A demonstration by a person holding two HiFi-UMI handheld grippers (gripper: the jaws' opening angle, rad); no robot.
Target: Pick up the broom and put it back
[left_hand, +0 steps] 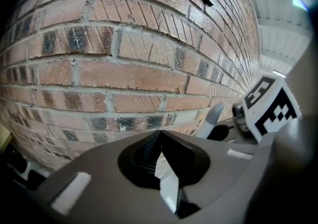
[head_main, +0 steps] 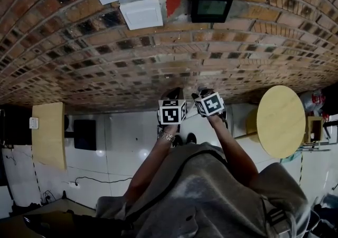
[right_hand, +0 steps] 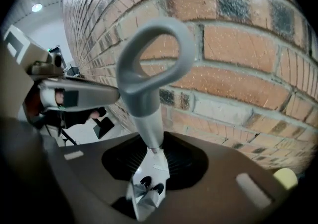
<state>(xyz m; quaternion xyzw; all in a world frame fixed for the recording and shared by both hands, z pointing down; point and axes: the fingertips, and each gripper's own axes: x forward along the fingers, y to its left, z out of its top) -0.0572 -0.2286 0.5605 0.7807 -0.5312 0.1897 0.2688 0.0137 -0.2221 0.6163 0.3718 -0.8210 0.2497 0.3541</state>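
Note:
The broom's handle (right_hand: 144, 99) stands upright between the jaws of my right gripper (right_hand: 152, 149), which is shut on it. Its grey loop end rises in front of the brick wall (right_hand: 238, 59), and a shiny shaft runs down below the jaws. In the left gripper view the grey handle top (left_hand: 214, 119) shows beside the right gripper's marker cube (left_hand: 271, 106). My left gripper (left_hand: 159, 137) is shut with nothing in it, close to the left of the right one. In the head view both cubes are side by side, left (head_main: 171, 111) and right (head_main: 210, 104), near the wall. The broom's head is hidden.
The brick wall (head_main: 132, 63) carries a white plate (head_main: 141, 13), a black box (head_main: 210, 7) and a taped paper sheet. A round wooden table (head_main: 280, 121) stands to the right, a wooden panel (head_main: 48, 134) to the left. The floor is white tile.

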